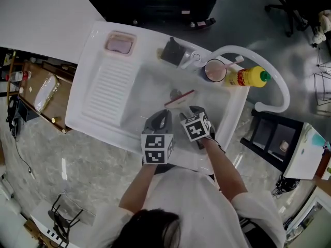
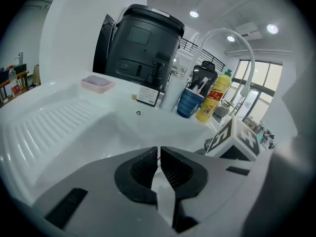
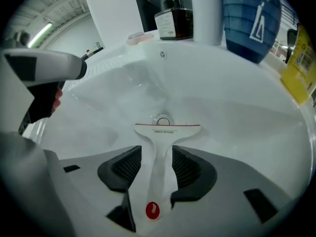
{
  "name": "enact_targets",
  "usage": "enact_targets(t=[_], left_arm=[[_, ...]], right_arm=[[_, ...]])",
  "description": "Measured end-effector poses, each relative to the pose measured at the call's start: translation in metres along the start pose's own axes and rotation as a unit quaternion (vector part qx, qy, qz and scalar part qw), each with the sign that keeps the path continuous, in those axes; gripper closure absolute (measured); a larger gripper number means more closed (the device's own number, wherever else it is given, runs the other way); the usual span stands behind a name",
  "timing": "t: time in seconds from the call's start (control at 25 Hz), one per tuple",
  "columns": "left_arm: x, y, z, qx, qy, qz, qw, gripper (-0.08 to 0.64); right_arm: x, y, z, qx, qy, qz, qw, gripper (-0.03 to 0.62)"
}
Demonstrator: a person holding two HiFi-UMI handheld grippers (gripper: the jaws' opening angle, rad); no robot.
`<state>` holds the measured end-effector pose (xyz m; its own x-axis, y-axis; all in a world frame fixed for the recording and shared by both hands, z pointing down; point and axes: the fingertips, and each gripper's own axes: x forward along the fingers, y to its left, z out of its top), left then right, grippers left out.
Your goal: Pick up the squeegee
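A white squeegee [image 1: 179, 98] with a red-edged blade lies in the sink basin [image 1: 150, 84], its blade beside the drain [image 3: 163, 120]. In the right gripper view the squeegee [image 3: 165, 130] points its handle toward me, a red dot near the handle's end. My right gripper [image 1: 192, 110] points steeply down over it. Seen from its own camera, the right gripper [image 3: 157, 158] is open, with the handle lying between the pads and a gap on each side. My left gripper [image 1: 161, 119] hovers just to the left, above the basin's near edge. That left gripper [image 2: 159, 154] is shut with nothing in it.
A ribbed drainboard [image 1: 110, 89] forms the sink's left part, with a pink soap dish [image 1: 120, 44] at its far end. Along the back rim stand a dark dispenser [image 1: 173, 51], a cup [image 1: 214, 70], a yellow bottle [image 1: 251, 77] and a white arched faucet [image 1: 274, 79].
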<state>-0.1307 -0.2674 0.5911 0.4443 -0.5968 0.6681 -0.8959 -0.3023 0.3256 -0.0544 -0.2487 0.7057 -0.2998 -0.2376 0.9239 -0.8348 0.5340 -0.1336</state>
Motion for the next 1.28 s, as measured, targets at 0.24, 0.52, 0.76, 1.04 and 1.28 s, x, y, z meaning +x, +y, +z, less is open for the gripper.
enact_targets(t=[0.24, 0.52, 0.76, 1.04, 1.28], left_arm=[[0.003, 0.01, 0.001, -0.007, 0.003, 0.006, 0.9999, 0.522], [0.006, 0.019, -0.008, -0.011, 0.018, 0.01, 0.9997, 0.522], [0.01, 0.024, -0.008, -0.012, 0.021, 0.01, 0.9996, 0.522], [0.009, 0.028, -0.01, -0.017, 0.023, 0.013, 0.9995, 0.522], [0.008, 0.03, -0.006, -0.035, 0.009, 0.015, 0.9992, 0.522]], right_arm=[[0.015, -0.001, -0.009, -0.006, 0.028, 0.003, 1.0, 0.393], [0.027, -0.002, -0.008, -0.003, 0.039, 0.006, 0.999, 0.393], [0.04, -0.01, -0.017, -0.009, 0.059, -0.005, 0.998, 0.394], [0.043, -0.012, -0.018, -0.004, 0.07, -0.012, 0.997, 0.394], [0.046, -0.016, -0.016, 0.01, 0.069, -0.022, 0.997, 0.396]])
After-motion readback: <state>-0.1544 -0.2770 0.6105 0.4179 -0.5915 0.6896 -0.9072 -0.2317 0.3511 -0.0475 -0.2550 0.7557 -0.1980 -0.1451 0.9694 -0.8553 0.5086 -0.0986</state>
